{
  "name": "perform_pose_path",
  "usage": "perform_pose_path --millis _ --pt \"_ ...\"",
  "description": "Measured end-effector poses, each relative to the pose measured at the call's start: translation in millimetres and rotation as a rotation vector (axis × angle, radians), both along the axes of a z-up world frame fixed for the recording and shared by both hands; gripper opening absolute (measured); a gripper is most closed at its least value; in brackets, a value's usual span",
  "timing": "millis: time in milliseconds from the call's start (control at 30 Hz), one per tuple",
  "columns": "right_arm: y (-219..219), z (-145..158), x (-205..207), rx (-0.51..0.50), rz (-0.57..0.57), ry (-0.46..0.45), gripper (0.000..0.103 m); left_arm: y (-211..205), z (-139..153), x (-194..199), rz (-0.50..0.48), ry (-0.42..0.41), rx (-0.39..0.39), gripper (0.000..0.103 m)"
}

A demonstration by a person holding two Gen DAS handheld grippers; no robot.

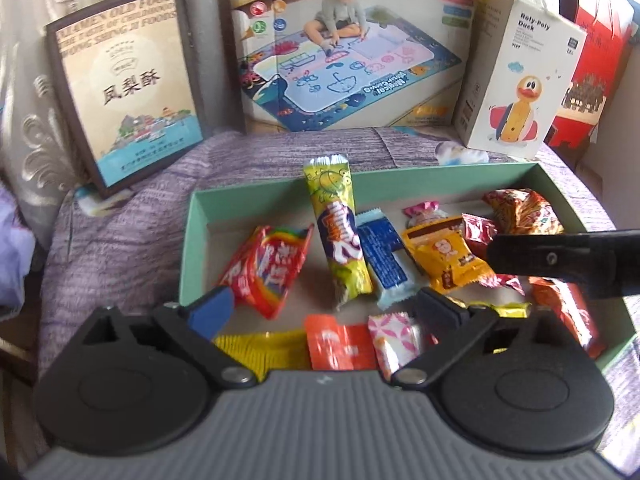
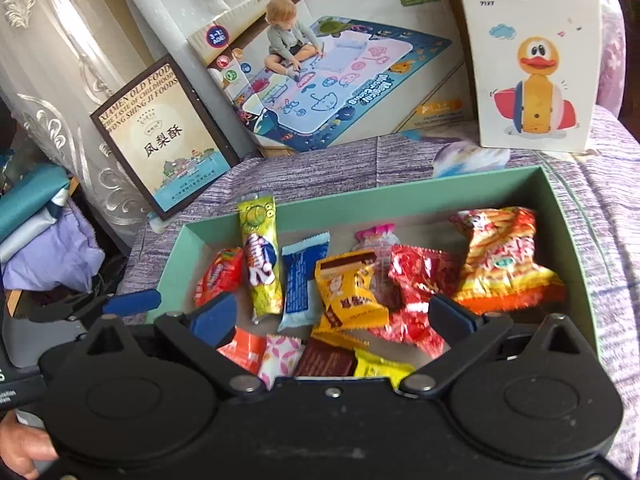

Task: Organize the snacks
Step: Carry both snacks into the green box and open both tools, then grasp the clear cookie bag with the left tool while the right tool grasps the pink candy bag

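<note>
A shallow, rectangular cardboard tray (image 1: 280, 194) with pale green walls sits on a surface covered in a ribbed, purple-grey woven cloth (image 1: 132, 224). Loose inside it lie many small snacks in crinkly, shiny wrappers. A long yellow-green tube-shaped packet (image 1: 338, 236) leans up against the far wall, its crimped end above the rim. To its left is a red packet with rainbow stripes (image 1: 266, 268); to its right a flat blue and white bar (image 1: 386, 260), then a yellow pillow pack (image 1: 446, 258), a glossy red foil pack (image 2: 416, 280) and a puffy orange-red bag printed with stick shapes (image 2: 500, 256) near the right wall. Nearer the cameras are a small orange sachet (image 1: 336, 346), a white sweet with pink flowers (image 1: 394, 340), a dark brown square (image 2: 326, 360) and a flat yellow wrapper (image 1: 260, 348).

The left tool (image 1: 324, 310) hangs over the near edge of the tray, its black arms and blue-tipped pads spread wide, gripping nothing. The right tool (image 2: 332, 312) is also spread wide and empty above the snacks.

Behind the tray stand three cardboard boxes: a brown-framed pastry box (image 1: 128, 92), a wide drawing-mat box (image 1: 348, 56) and a tall white duck toy box (image 1: 524, 80). A patterned sheer curtain (image 2: 60, 64) hangs at the left.
</note>
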State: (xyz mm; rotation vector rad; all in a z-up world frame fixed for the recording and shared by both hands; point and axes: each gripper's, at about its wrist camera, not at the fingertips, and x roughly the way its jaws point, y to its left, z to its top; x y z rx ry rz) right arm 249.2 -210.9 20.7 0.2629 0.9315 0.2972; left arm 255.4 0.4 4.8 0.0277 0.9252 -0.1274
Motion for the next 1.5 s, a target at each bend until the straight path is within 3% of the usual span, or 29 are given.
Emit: perform_pose_path --millis 300,633,933,1233,1333,1433,1500 --pt "-16.0 20.5 -57.8 0.013 -0.017 -0.015 0.103 15.5 17.7 -56.9 0.055 -0.021 -0.030 0.103" --pt "-24.8 28.7 -121.3 0.031 0.003 -0.005 0.103 44.2 18.3 -117.3 0.124 -0.011 -0.044 0.103" --pt "-20.5 16.3 -155.3 0.014 0.024 0.048 0.103 61.9 -11.4 -155.2 0.160 0.043 -0.028 0.103" --pt "11.2 -1.7 -162.0 0.008 0.067 0.105 0.103 77.9 -49.4 -174.7 0.164 0.104 -0.006 0.102" --pt "22.8 -6.5 -162.3 0.005 0.076 0.123 0.103 76.6 -57.5 -175.2 0.148 0.113 0.000 0.099" --pt "34.7 -10.3 -160.1 -0.012 0.083 0.132 0.103 75.0 -59.8 -175.8 0.142 0.092 -0.015 0.089" --pt "44.7 -12.6 -157.4 -0.026 0.089 0.142 0.103 74.7 -58.8 -177.3 0.119 0.069 -0.032 0.060"
